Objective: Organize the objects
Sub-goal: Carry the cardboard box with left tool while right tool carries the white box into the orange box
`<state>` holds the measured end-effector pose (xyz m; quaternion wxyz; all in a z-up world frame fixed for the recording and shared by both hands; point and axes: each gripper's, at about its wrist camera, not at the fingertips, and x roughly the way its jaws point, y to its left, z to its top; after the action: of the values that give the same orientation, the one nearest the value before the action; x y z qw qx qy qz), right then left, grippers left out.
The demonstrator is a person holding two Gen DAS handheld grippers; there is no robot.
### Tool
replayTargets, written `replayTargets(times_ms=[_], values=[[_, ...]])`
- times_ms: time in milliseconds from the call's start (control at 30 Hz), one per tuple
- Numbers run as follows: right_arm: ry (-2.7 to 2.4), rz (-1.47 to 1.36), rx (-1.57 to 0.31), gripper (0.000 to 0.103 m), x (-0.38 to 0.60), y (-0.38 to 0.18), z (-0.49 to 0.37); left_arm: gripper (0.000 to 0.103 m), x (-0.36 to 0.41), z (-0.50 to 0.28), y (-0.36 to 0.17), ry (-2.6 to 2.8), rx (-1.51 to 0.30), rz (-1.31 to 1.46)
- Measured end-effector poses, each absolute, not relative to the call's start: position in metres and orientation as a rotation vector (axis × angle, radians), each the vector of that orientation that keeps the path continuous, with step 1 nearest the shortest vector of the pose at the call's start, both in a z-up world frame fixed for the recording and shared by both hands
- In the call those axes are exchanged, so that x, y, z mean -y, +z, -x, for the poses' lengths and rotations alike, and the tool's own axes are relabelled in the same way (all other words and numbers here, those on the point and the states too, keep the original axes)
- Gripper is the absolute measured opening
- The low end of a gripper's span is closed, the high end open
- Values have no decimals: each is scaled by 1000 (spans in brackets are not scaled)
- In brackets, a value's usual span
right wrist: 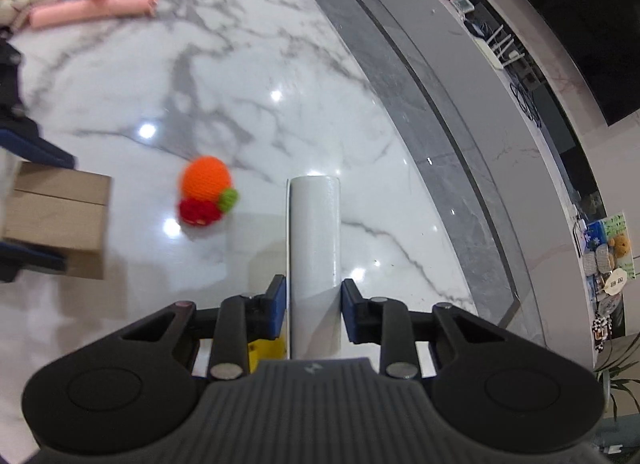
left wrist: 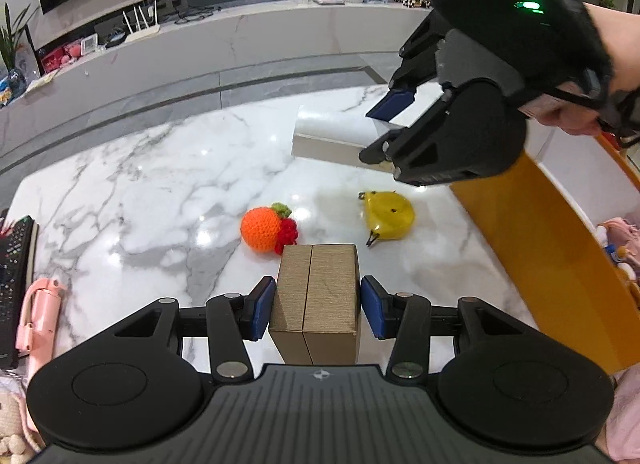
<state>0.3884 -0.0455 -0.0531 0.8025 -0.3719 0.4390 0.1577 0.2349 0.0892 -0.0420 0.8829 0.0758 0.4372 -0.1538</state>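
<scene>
My left gripper [left wrist: 316,312] is shut on a brown cardboard box [left wrist: 320,284], its blue pads pressing on both sides. The right wrist view shows that box [right wrist: 56,211] at the left edge. My right gripper [right wrist: 314,304] is shut on a long white box [right wrist: 314,232] that sticks out forward between its pads. From the left wrist view the right gripper [left wrist: 384,129] hangs at upper right with the white box [left wrist: 328,135] under it. A crocheted orange fruit [left wrist: 262,229] [right wrist: 206,179] and a yellow translucent object [left wrist: 388,215] lie on the marble table [left wrist: 160,183].
An orange-walled bin [left wrist: 540,256] with soft toys inside stands at the right. A pink case [left wrist: 38,312] [right wrist: 92,3], a black remote [left wrist: 12,264] and plush toys crowd the table's left end. Beyond the table is a grey floor and a TV shelf.
</scene>
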Motion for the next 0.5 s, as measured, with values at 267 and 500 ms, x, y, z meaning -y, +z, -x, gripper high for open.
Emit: replayTargets(times_ms=[267, 500], values=[[416, 779, -869, 30, 50, 0, -324, 53, -68, -214, 1, -350, -814, -176], [387, 824, -814, 30, 88, 45, -271, 53, -28, -204, 34, -415, -726, -227]])
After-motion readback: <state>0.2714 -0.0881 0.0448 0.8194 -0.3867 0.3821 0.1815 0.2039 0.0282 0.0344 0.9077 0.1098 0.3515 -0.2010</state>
